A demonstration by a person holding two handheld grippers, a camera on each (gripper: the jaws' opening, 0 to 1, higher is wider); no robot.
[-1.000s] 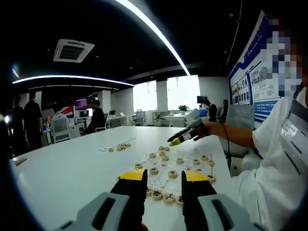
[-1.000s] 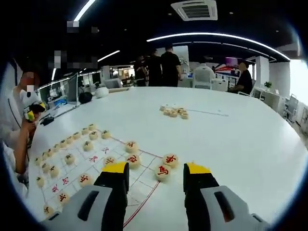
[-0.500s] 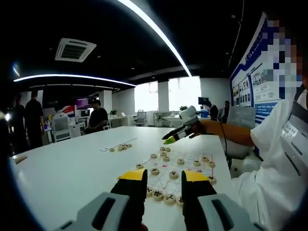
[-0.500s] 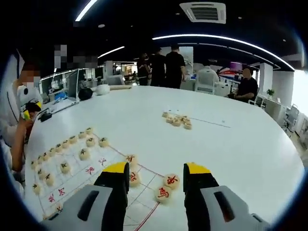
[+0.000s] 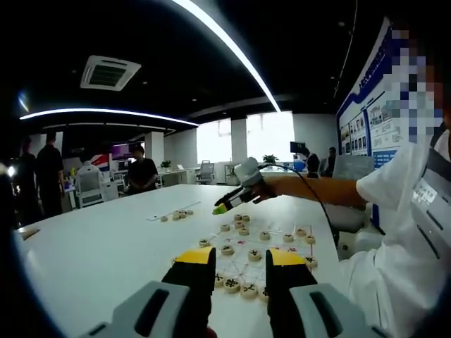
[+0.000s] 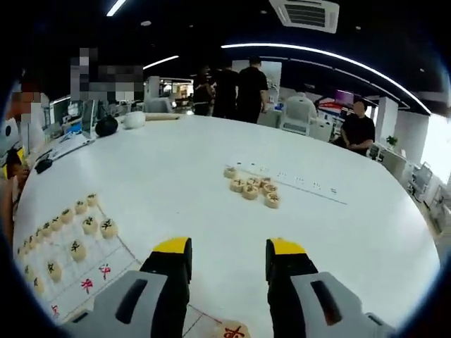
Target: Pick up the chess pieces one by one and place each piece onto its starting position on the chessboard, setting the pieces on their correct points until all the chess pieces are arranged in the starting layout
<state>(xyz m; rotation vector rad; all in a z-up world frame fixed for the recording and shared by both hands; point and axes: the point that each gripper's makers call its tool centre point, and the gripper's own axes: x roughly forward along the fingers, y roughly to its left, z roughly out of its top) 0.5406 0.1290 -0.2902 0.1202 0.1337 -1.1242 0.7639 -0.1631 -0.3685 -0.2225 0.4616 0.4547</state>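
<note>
A flat paper chessboard [image 5: 262, 248] with red lines lies on the white round tabletop [image 5: 106, 246], its long axis running away from the left gripper [image 5: 239, 259], whose yellow-tipped jaws stand apart, empty. Round cream chess pieces [image 5: 244, 229] sit on it. The right gripper [image 5: 224, 208] reaches over the board's far end. In the right gripper view, the right gripper [image 6: 227, 248] is spread wide, empty, facing a loose cluster of cream pieces [image 6: 252, 188] off the board.
</note>
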